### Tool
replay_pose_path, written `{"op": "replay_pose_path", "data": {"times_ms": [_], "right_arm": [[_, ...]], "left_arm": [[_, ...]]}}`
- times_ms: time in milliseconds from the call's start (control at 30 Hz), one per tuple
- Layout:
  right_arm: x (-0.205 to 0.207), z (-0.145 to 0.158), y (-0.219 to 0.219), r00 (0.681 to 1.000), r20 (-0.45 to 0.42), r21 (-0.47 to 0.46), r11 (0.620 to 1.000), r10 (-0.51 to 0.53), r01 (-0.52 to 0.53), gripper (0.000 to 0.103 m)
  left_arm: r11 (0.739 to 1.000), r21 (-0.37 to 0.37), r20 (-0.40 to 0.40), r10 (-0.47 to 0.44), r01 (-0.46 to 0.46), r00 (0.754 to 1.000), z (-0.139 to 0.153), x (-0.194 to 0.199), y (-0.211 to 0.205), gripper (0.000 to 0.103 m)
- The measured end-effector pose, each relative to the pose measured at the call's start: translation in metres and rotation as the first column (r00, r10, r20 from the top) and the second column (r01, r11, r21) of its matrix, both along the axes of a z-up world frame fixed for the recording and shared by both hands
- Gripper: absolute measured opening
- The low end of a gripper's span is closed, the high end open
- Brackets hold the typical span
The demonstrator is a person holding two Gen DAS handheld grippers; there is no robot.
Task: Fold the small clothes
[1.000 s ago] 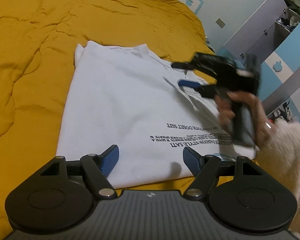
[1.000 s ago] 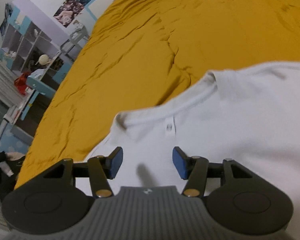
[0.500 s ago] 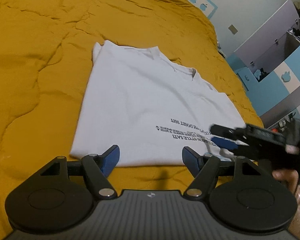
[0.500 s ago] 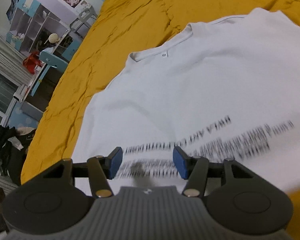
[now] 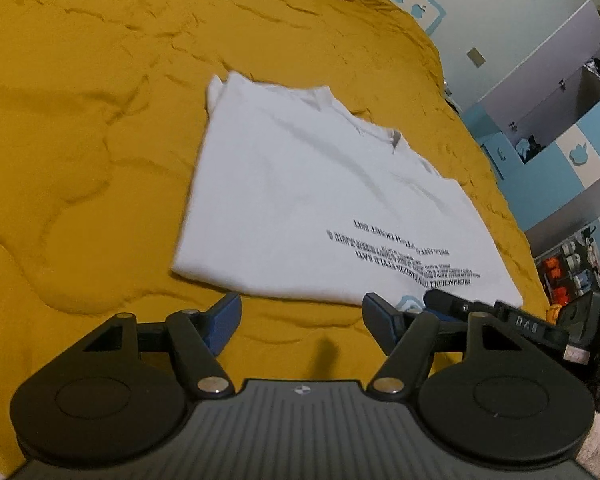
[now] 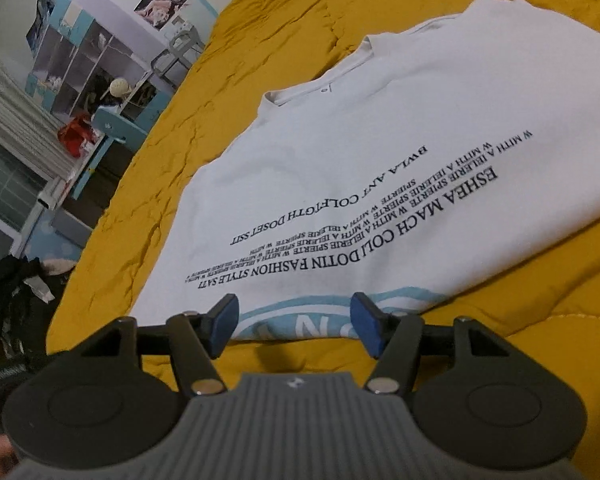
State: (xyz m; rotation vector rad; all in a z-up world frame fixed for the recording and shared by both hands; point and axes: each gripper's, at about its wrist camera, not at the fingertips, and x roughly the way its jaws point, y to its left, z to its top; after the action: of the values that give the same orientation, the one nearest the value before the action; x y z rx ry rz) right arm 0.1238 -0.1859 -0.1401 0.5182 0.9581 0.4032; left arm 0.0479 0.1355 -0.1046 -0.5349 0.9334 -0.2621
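Note:
A white T-shirt [image 5: 300, 200] with black printed text lies flat on the yellow quilt, its sleeves folded in so it forms a rectangle; it also shows in the right wrist view [image 6: 400, 152], with a light blue print at its near hem. My left gripper [image 5: 300, 320] is open and empty, just short of the near hem. My right gripper [image 6: 294, 322] is open and empty, its fingertips over the near hem at the blue print. The right gripper also shows low on the right in the left wrist view [image 5: 500, 316].
The yellow quilt [image 5: 100, 160] covers the bed all around the shirt. Blue and white shelves [image 5: 560, 120] stand past the bed's right side. A blue chair and cluttered shelving [image 6: 100, 112] stand past the bed's edge in the right wrist view.
Both grippers have pulled back toward the near hem. The right gripper left the collar area and now sits at the hem, beside the left gripper.

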Motion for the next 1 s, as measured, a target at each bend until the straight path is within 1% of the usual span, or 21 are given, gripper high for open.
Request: {"op": "replay_pose_path", "data": {"times_ms": [67,133,200,233,267,300,367,433,467,500,533,567,600,667,733,767,833,967,1000], "right_arm": [[-0.003,0.015,0.01,0.997,0.052,-0.054,0.997,0.055,-0.053,0.062],[-0.012,0.031,0.026,0.983,0.131,-0.1,0.988,0.132,-0.12,0.062],[-0.023,0.044,0.051,0.952,0.211,-0.198,0.964,0.221,-0.18,0.061],[-0.029,0.048,0.067,0.931,0.243,-0.265,0.942,0.274,-0.208,0.061],[-0.034,0.051,0.085,0.907,0.262,-0.336,0.912,0.33,-0.235,0.061],[-0.04,0.052,0.103,0.878,0.271,-0.412,0.872,0.394,-0.264,0.054],[-0.05,0.051,0.137,0.813,0.281,-0.519,0.793,0.51,-0.319,0.041],[-0.062,0.047,0.168,0.745,0.29,-0.609,0.716,0.601,-0.341,0.041],[-0.067,0.045,0.182,0.72,0.294,-0.646,0.686,0.629,-0.336,0.041],[-0.07,0.042,0.193,0.699,0.291,-0.674,0.658,0.654,-0.335,0.041],[-0.073,0.039,0.205,0.678,0.28,-0.7,0.628,0.68,-0.34,0.041],[-0.075,0.036,0.215,0.664,0.27,-0.72,0.604,0.697,-0.342,0.041],[-0.076,0.032,0.224,0.656,0.259,-0.738,0.583,0.709,-0.339,0.041],[-0.077,0.025,0.238,0.64,0.248,-0.783,0.54,0.727,-0.31,0.042],[-0.078,0.018,0.252,0.621,0.238,-0.826,0.492,0.747,-0.275,0.045],[-0.077,0.015,0.258,0.611,0.235,-0.839,0.475,0.756,-0.266,0.045],[-0.075,0.012,0.267,0.602,0.237,-0.842,0.471,0.762,-0.263,0.045],[-0.063,0.008,0.28,0.614,0.241,-0.834,0.484,0.752,-0.265,0.046],[-0.062,0.007,0.283,0.612,0.246,-0.839,0.481,0.751,-0.253,0.049]], "left_arm": [[1.0,0.021,0.028,0.01,-0.01,1.0,0.009,0.001,0.011,0.081],[0.997,0.078,0.046,0.017,-0.02,0.999,0.018,0.004,0.021,0.081],[0.989,0.142,0.05,0.025,-0.032,0.998,0.024,0.012,0.029,0.081],[0.987,0.157,0.055,0.024,-0.033,0.998,0.027,0.018,0.032,0.081],[0.987,0.161,0.065,0.02,-0.03,0.998,0.029,0.023,0.036,0.081],[0.987,0.157,0.074,0.014,-0.025,0.997,0.029,0.029,0.04,0.081],[0.989,0.148,0.07,-0.004,-0.006,0.998,0.029,0.043,0.047,0.082],[0.987,0.159,0.047,-0.023,0.015,0.999,0.026,0.06,0.052,0.082],[0.985,0.17,0.036,-0.03,0.023,0.999,0.025,0.069,0.054,0.082],[0.986,0.163,0.024,-0.04,0.035,0.999,0.023,0.08,0.057,0.082],[0.989,0.145,0.017,-0.043,0.04,0.999,0.019,0.087,0.061,0.082],[0.993,0.109,0.008,-0.043,0.042,0.999,0.014,0.097,0.066,0.082],[0.996,0.08,0.001,-0.042,0.041,0.999,0.009,0.104,0.07,0.082],[0.998,0.047,-0.022,-0.049,0.05,0.999,-0.002,0.119,0.074,0.082],[0.997,0.052,-0.049,-0.047,0.05,0.998,-0.011,0.134,0.076,0.082],[0.997,0.061,-0.059,-0.035,0.039,0.998,-0.015,0.141,0.076,0.082],[0.998,0.059,-0.073,-0.014,0.018,0.997,-0.023,0.156,0.078,0.082],[1.0,-0.013,-0.089,-0.024,0.023,0.996,-0.04,0.188,0.078,0.082],[0.999,-0.028,-0.093,-0.022,0.02,0.995,-0.046,0.196,0.077,0.082]]}}
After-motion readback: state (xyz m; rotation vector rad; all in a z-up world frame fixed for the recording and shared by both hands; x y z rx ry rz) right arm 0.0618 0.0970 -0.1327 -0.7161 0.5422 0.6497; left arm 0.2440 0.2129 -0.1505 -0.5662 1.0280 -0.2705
